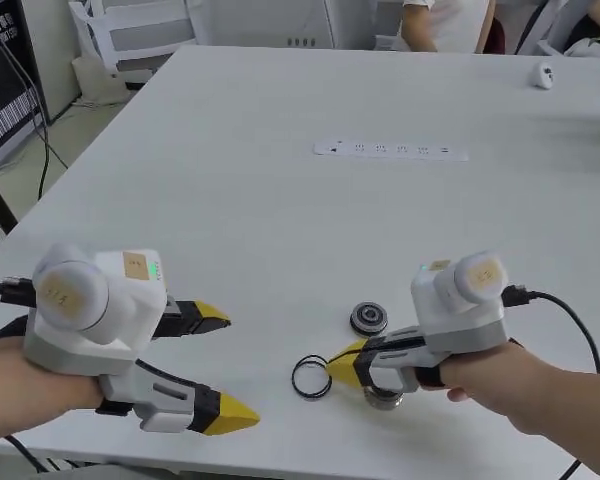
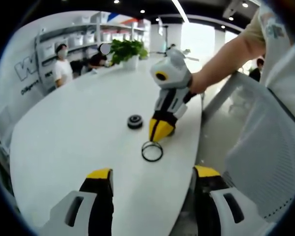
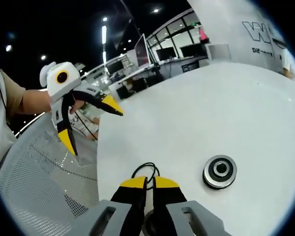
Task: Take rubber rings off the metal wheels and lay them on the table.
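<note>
My left tongs [image 1: 222,362]: open. The two yellow tips stand wide apart with nothing between them, over the near side of the table [image 1: 280,200].
My right tongs [image 1: 342,358]: the yellow tips are pressed close together and point at my left tongs.
Rubber ring [image 1: 296,379]: a thin black ring that lies flat on the table, right at the tips of my right tongs. I cannot tell if the tips pinch its edge or just touch it.
Metal wheel [image 1: 368,318]: it sits on the table by itself, just past my right tongs and near the rubber ring, not touching it.
Second wheel [image 1: 383,397]: it is under my right tongs and mostly hidden.
Power strip [image 1: 390,150]: white, far off in the middle of the table.
</note>
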`<action>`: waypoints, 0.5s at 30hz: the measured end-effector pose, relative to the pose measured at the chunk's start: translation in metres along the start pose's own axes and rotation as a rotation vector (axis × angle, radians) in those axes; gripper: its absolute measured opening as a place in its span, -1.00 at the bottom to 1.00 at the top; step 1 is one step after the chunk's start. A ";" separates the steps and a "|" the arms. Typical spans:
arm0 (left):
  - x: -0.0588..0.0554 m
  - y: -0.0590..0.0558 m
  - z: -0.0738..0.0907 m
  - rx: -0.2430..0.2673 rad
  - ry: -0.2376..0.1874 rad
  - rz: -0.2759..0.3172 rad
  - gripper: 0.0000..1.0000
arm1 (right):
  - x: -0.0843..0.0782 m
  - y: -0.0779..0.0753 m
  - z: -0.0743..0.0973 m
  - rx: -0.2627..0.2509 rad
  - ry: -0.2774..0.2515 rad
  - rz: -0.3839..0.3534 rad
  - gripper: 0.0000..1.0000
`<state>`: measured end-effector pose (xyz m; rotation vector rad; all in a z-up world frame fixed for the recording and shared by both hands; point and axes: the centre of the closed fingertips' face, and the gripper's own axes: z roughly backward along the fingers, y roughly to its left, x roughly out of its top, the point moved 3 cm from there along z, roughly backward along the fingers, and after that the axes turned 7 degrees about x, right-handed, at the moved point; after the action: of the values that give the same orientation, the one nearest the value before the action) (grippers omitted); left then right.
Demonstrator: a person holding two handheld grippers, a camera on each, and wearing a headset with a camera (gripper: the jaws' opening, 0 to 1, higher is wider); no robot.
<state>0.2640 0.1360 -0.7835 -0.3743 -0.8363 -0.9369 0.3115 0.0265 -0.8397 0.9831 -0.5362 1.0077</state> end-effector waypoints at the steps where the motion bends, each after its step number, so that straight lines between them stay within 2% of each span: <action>1: 0.000 0.000 0.000 0.000 0.001 0.000 0.33 | 0.000 0.000 0.000 -0.001 0.002 0.003 -0.98; 15: -0.003 0.000 -0.001 -0.007 0.012 0.007 0.31 | -0.001 0.001 0.000 -0.007 0.014 0.029 -0.70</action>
<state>0.2636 0.1374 -0.7861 -0.3771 -0.8209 -0.9353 0.3098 0.0262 -0.8400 0.9638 -0.5433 1.0374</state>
